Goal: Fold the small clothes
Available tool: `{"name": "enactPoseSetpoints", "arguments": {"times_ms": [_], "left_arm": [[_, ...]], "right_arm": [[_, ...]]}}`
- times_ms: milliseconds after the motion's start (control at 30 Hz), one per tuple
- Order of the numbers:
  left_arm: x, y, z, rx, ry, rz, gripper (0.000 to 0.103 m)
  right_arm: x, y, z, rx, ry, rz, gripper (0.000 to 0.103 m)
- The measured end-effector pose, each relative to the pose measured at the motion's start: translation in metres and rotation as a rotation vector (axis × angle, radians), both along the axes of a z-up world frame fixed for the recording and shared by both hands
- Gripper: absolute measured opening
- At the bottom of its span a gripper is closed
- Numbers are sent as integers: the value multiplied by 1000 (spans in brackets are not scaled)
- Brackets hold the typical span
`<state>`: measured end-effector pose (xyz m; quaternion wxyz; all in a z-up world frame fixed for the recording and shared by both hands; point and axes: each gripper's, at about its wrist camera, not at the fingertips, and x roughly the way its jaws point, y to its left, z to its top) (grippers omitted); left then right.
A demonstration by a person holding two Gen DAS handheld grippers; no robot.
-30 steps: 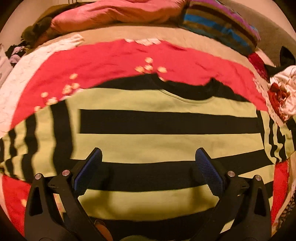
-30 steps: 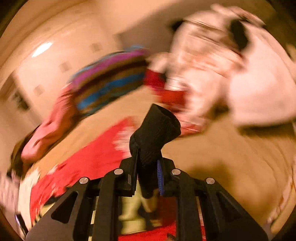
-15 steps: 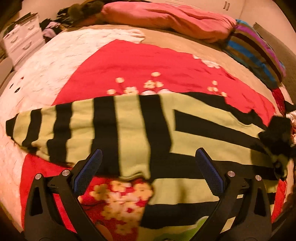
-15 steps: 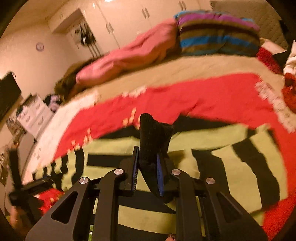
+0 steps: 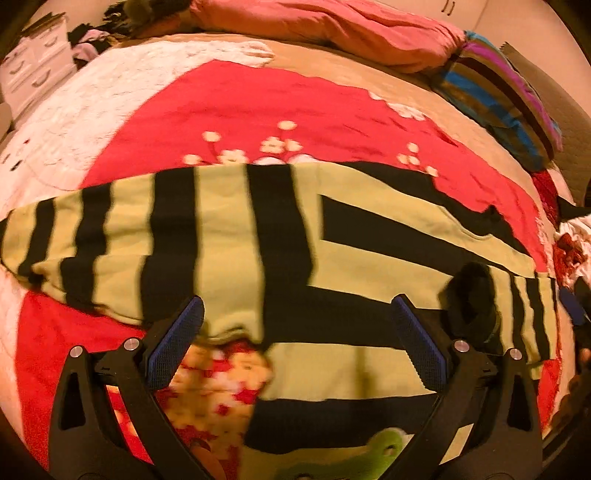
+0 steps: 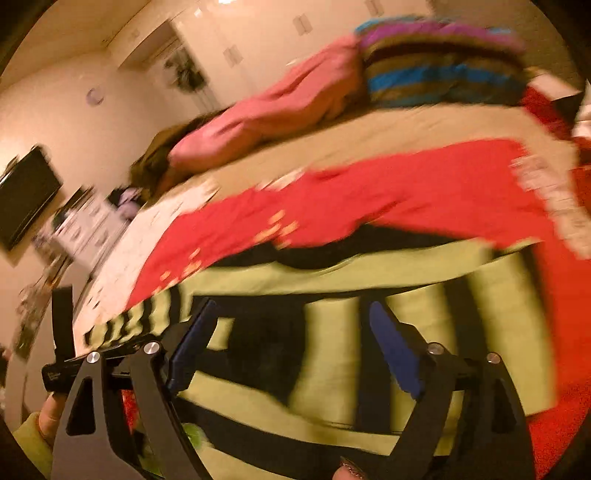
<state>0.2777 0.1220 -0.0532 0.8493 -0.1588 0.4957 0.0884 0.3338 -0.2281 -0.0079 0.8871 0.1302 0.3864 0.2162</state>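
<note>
Two tools agape — sweater beneath

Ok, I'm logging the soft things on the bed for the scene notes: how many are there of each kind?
Striped sweater: 1
Red flowered blanket: 1
Pink duvet: 1
Multicolour striped pillow: 1
White textured cover: 1
Total: 5, leaving out the heap of clothes at the right edge, too jumbled to count.
</note>
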Motion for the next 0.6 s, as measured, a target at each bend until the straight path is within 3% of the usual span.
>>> {"name": "enactPoseSetpoints", "arguments": {"times_ms": [133,233,300,400,500,567,600], "left_arm": [[13,-29,-2,-77,5,-52,95],[26,-55,-5,-198,11,-103,95],[35,-68,-12,-278,37,-105,95],[48,-84,-29,-237,110,-51,94],[55,-98,-43,-285,133,-52,94],[56,-106,-44,-279,96,-59,80],[56,-111,-45,-294,82,-63,54]], "right_arm": [[-2,-52,-1,-255,-11,-152,84],[-7,-72,-13,-327,3,-186,84],[-8,-76,-26,-331,30,-201,84],[-15,-82,-38,-309,60,-210,84],[-16,-79,-47,-304,81,-217,84],[-14,-78,-49,-304,88,-219,84],[-13,-76,-49,-309,91,-222,84]]}}
